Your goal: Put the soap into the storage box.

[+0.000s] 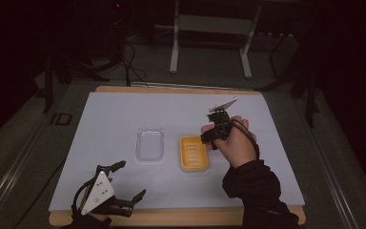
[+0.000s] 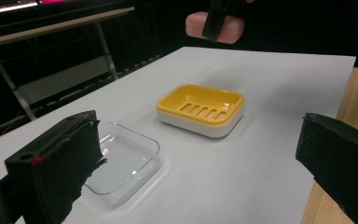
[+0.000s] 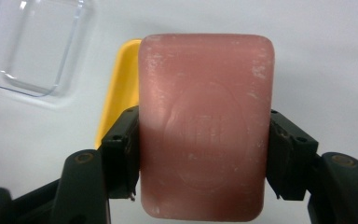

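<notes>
The right claw [image 3: 205, 154] is clenched on a pink bar of soap [image 3: 206, 126], its two black jaws pressing the bar's long sides. In the high view this claw [image 1: 208, 138] hangs above the tabletop [image 1: 114, 109], just at the 2 o'clock edge of the yellow soap dish [image 1: 193, 152], held by a hand in a dark sleeve. The left gripper view catches the soap [image 2: 214, 27] in the air at 12 o'clock, beyond the dish [image 2: 200, 109], clear of it. The dish has a slotted yellow tray over a white base and holds nothing.

A clear plastic lid [image 1: 150, 144] lies flat just at 9 o'clock of the dish, apart from it.

The left claw [image 1: 132, 180] rests near the tabletop's 7 o'clock corner, released, its jaws spread wide with nothing between them.
</notes>
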Demonstrator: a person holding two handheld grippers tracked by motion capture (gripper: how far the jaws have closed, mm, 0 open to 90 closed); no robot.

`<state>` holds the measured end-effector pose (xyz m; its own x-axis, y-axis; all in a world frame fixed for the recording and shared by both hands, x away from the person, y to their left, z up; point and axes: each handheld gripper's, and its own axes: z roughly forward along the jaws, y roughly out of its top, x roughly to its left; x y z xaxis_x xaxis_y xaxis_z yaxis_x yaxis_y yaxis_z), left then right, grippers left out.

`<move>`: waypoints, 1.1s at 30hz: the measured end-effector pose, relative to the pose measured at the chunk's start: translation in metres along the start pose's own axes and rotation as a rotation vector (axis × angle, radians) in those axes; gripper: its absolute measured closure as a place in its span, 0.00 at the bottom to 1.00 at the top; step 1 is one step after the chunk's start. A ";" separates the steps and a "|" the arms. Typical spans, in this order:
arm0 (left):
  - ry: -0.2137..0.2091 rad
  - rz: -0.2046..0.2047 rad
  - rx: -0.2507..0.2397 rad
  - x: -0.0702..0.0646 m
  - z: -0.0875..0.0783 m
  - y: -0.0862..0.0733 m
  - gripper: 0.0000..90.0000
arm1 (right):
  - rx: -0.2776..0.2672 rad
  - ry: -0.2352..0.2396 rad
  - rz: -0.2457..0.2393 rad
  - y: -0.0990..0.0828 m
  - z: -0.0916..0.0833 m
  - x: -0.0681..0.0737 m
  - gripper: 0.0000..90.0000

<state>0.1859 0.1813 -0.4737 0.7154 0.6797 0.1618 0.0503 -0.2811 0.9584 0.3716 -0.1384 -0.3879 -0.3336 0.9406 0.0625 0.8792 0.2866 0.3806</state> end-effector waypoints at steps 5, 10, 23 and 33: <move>-0.001 0.002 0.001 0.000 0.000 0.000 0.01 | -0.010 0.019 0.007 -0.001 0.005 0.012 0.42; -0.005 0.004 0.002 0.000 0.001 0.000 0.01 | -0.029 0.015 0.027 -0.001 0.016 0.022 0.42; -0.011 0.011 -0.002 -0.002 0.000 0.001 0.01 | -0.019 -0.003 0.092 -0.007 0.052 0.037 0.42; -0.015 0.013 -0.002 -0.002 -0.001 0.001 0.01 | 0.020 0.008 0.125 -0.013 0.081 0.040 0.42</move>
<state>0.1840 0.1801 -0.4733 0.7262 0.6660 0.1706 0.0395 -0.2882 0.9568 0.3746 -0.0899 -0.4655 -0.2241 0.9677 0.1157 0.9205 0.1712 0.3511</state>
